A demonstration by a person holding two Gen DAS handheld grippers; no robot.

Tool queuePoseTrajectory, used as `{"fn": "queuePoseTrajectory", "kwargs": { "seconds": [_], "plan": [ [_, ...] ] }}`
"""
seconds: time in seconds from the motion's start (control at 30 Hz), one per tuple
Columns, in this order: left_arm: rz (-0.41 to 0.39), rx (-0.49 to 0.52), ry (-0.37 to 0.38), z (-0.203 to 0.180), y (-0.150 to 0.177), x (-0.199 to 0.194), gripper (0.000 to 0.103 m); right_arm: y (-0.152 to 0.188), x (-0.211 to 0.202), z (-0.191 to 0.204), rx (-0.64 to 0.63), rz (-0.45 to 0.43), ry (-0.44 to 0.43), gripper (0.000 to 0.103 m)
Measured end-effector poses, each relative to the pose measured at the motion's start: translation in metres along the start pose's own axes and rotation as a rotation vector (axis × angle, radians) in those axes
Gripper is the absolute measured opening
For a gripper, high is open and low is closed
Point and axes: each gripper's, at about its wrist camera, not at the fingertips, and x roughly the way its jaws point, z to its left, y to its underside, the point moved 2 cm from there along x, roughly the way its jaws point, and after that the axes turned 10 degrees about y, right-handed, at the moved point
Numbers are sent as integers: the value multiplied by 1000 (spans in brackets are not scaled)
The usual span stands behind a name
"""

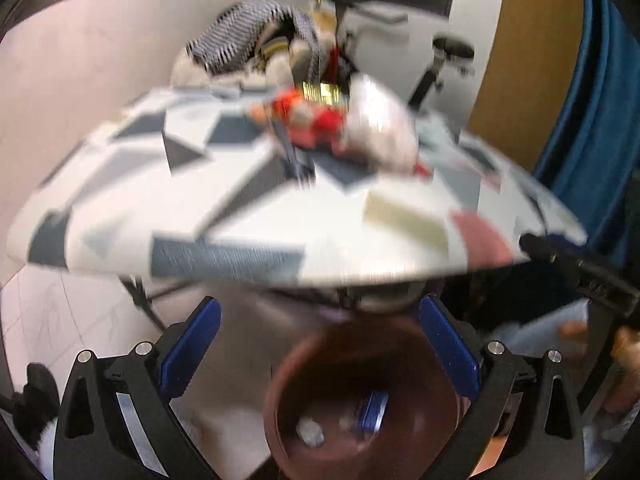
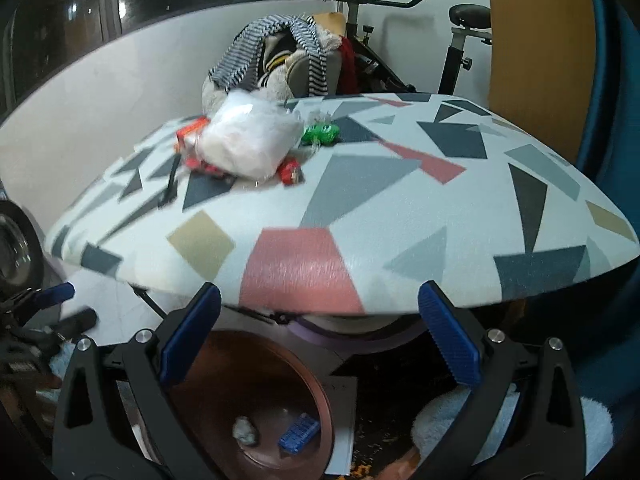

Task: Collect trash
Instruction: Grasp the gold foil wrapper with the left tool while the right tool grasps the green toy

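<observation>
A patterned ironing board (image 2: pixel 360 208) carries trash: a clear plastic bag (image 2: pixel 252 140), red wrappers (image 2: pixel 289 172), a green wrapper (image 2: pixel 320 133) and a black stick (image 2: pixel 170 184). In the blurred left wrist view the bag (image 1: pixel 380 124) and red wrappers (image 1: pixel 316 120) lie on the board (image 1: pixel 240 200). A brown bin (image 2: pixel 276 396) on the floor below holds a grey crumpled piece (image 2: pixel 245 431) and a blue piece (image 2: pixel 299 433); the bin also shows in the left wrist view (image 1: pixel 360 396). My left gripper (image 1: pixel 318 354) and right gripper (image 2: pixel 318 340) are both open and empty, below the board's near edge.
A pile of clothes with a striped garment (image 2: pixel 276 52) and an exercise bike (image 2: pixel 400 40) stand behind the board by a white wall. A blue curtain (image 1: pixel 592 100) hangs at the right. A white fluffy mat (image 2: pixel 520 428) lies on the floor. The other gripper (image 2: pixel 36 320) shows at the left.
</observation>
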Motion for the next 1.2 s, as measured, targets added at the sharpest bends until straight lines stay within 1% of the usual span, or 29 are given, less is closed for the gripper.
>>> {"fn": "queuePoseTrajectory", "kwargs": {
  "seconds": [0.07, 0.17, 0.27, 0.37, 0.4, 0.47, 0.53, 0.57, 0.6, 0.63, 0.67, 0.73, 0.77, 0.87, 0.93, 1.0, 1.03, 1.07, 1.13, 1.2],
  "plan": [
    [-35, 12, -9, 3, -17, -7, 97, -9, 1, -4, 3, -9, -6, 97],
    [-75, 17, -12, 11, -44, -13, 97, -30, 14, -11, -2, 38, -28, 97],
    [-98, 12, -20, 25, -73, -16, 97, -60, 40, -19, -29, 141, 0, 97],
    [-87, -19, -6, 41, -90, -16, 97, -83, 52, -26, -33, 113, -19, 97],
    [-74, -44, -11, 48, -97, -12, 97, -99, 63, -26, -64, 107, -24, 97],
    [-62, -86, -7, 62, -107, -7, 97, -116, 81, -24, -105, 99, -33, 95],
    [-53, -123, -17, 76, -116, -1, 97, -127, 99, -22, -124, 112, -48, 80],
    [-50, -136, -18, 82, -121, 3, 97, -133, 109, -21, -124, 124, -57, 78],
    [-50, -142, -22, 85, -123, 4, 97, -141, 128, -19, -104, 144, -85, 74],
    [-51, -149, -28, 90, -126, 7, 97, -146, 137, -19, -91, 154, -99, 69],
    [-53, -156, -31, 94, -130, 9, 97, -151, 154, -16, -68, 181, -120, 67],
    [-52, -180, -33, 104, -137, 15, 97, -156, 174, -9, -56, 216, -128, 59],
    [-50, -189, -34, 107, -139, 18, 97, -159, 187, -4, -54, 233, -136, 59],
    [-43, -222, -36, 121, -150, 28, 97, -163, 207, 9, -62, 259, -136, 57],
    [-41, -229, -33, 125, -155, 32, 97, -164, 221, 19, -81, 279, -131, 57],
    [-35, -219, -35, 127, -161, 38, 94, -164, 232, 25, -95, 296, -126, 57],
    [-27, -210, -36, 127, -164, 42, 91, -163, 237, 27, -102, 309, -122, 53],
    [-17, -197, -33, 127, -168, 47, 88, -163, 240, 28, -101, 316, -137, 51],
    [-7, -184, -22, 126, -175, 55, 86, -161, 238, 30, -120, 299, -147, 37],
    [7, -169, -2, 123, -183, 67, 83, -160, 235, 32, -146, 279, -151, 33]
  ]
}}
